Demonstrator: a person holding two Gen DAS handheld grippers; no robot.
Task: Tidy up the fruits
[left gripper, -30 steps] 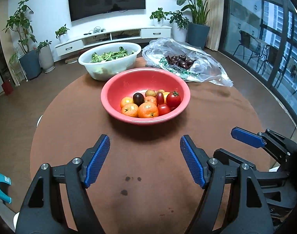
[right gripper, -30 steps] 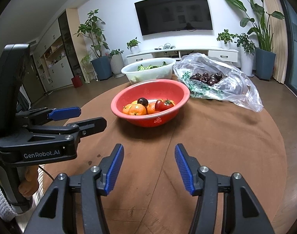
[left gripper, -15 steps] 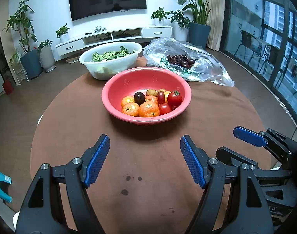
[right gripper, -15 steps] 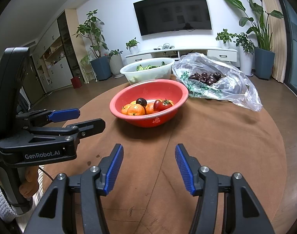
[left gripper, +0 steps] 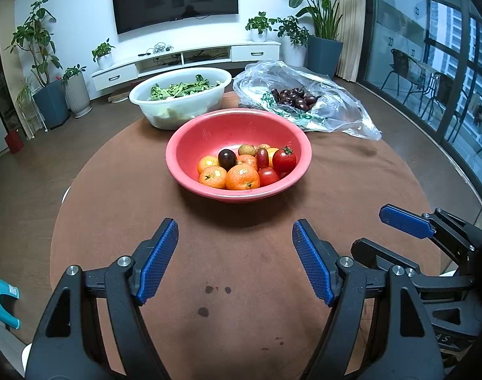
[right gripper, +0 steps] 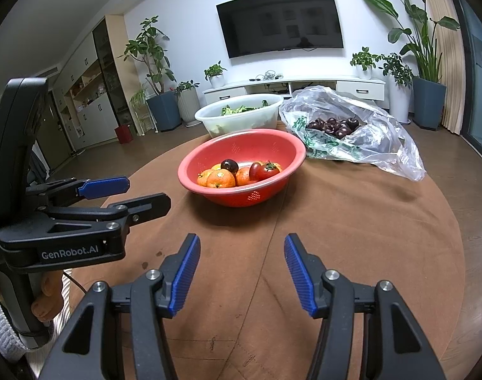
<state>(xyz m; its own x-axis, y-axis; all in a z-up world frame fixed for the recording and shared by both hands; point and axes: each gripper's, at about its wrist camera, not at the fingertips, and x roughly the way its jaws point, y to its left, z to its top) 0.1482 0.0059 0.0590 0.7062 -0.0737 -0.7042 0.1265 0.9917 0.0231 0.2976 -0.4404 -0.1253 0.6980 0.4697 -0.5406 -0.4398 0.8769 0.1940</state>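
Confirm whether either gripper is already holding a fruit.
No: the left gripper and right gripper both hang open and empty over the table, short of the red bowl.

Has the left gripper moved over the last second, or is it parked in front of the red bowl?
Barely. In its own view the red bowl and the white basin sit marginally lower and rightward, so the open left gripper tilted or shifted only slightly.

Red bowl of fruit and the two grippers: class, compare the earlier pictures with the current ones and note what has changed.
Almost nothing. The left gripper and right gripper stay open and empty above the brown table; the views drift only slightly. The red bowl with its oranges and tomatoes, the white bowl of greens and the bag of cherries lie as before. Nothing was gripped or released.
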